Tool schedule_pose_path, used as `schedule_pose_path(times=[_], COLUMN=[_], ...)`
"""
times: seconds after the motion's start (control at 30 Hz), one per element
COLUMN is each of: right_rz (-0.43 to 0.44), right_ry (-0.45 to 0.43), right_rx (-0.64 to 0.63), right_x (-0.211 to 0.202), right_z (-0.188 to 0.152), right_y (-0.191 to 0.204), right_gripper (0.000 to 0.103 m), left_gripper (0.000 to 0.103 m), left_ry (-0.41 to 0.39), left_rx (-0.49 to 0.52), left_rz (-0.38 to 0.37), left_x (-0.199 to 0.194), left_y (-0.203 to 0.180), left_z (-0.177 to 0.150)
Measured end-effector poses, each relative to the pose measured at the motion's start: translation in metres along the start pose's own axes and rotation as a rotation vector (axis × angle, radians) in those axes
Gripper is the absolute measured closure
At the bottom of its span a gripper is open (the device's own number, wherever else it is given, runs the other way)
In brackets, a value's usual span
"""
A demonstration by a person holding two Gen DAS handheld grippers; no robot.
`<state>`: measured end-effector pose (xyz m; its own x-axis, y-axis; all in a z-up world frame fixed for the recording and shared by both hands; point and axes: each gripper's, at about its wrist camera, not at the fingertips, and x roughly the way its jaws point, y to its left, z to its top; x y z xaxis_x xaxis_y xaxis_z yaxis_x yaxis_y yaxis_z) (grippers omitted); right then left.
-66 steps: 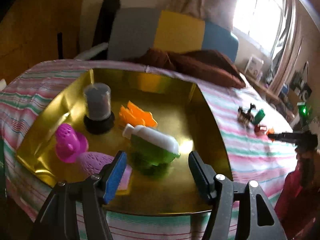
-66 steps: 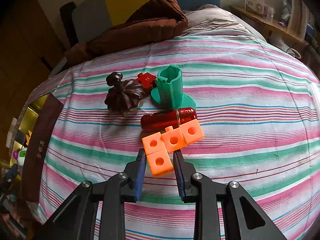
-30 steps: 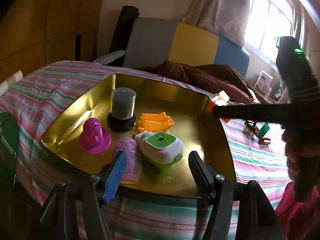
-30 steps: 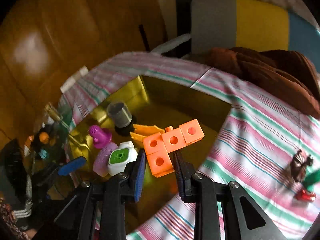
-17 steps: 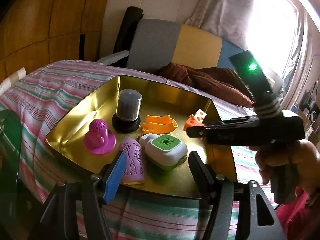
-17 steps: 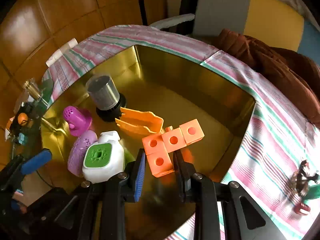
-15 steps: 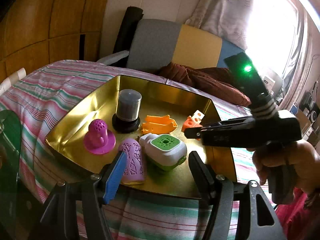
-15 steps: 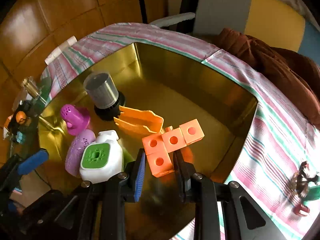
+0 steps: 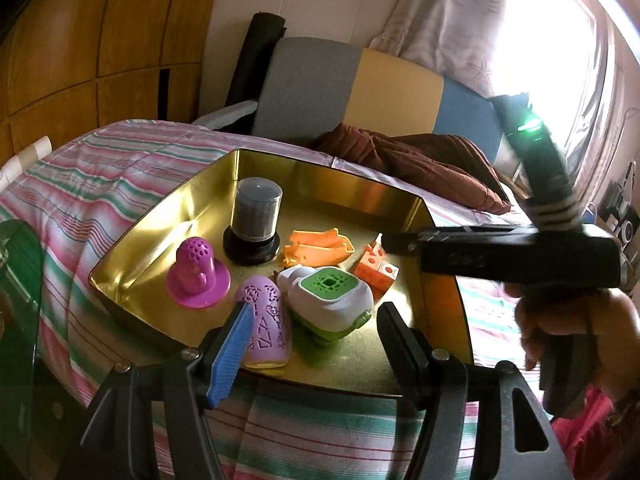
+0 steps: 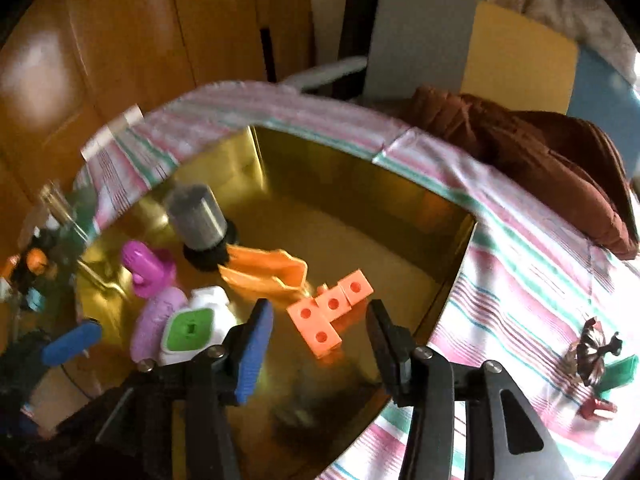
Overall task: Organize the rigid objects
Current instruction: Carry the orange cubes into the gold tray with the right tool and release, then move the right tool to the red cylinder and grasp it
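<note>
Done: six items were seen in the gold tray (image 10: pixel 460 248), centre frame.
Right gripper (image 10: pixel 320 336): jaws were opening, orange blocks (image 10: pixel 328 312) released.
Left gripper (image 9: pixel 312 344): was held wide, empty.
Left: three toys (image 10: pixel 596 364), lower right.

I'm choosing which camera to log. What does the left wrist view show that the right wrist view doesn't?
Left wrist only: the hand holding the right gripper, and the window.
Right wrist only: the toys left on the bedspread, and the right jaws opening, off the orange blocks.
Both: the gold tray and its toys.
</note>
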<state>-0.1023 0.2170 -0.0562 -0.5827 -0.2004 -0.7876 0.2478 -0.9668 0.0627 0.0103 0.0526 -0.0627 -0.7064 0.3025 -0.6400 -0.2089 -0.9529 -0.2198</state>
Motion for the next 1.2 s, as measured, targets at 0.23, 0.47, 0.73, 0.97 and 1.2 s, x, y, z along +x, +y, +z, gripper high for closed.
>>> schedule_pose_path(times=[0.23,0.47,0.73,0.97,1.2], right_rz=[0.002,-0.014,-0.048,-0.125,-0.172], right_ry=[-0.043,-0.043,-0.013,0.05,0.163], right_rx=[0.02,0.059,0.134,0.22,0.349], right_x=[-0.021,-0.032,-0.047,-0.054,-0.062], right_z=[-0.011,-0.025,-0.053,-0.087,-0.122], right_y=[0.003,-0.003,-0.035,-0.083,-0.145], right_gripper=[0.046,0.045,0.041,0.041,0.035], left_gripper=[0.038,0.038,0.038,0.038,0.038], left_ry=[0.004,0.0,-0.012,-0.017,-0.001], left_rx=[0.012,0.03,0.074,0.138,0.208], left_rz=[-0.003,-0.046,-0.095,-0.131,-0.164], left_x=[0.0,-0.003,-0.008,-0.013,-0.017], left_y=[-0.002,-0.008,-0.022,-0.041,-0.063], left_z=[-0.002,-0.003,-0.006,-0.014,-0.025])
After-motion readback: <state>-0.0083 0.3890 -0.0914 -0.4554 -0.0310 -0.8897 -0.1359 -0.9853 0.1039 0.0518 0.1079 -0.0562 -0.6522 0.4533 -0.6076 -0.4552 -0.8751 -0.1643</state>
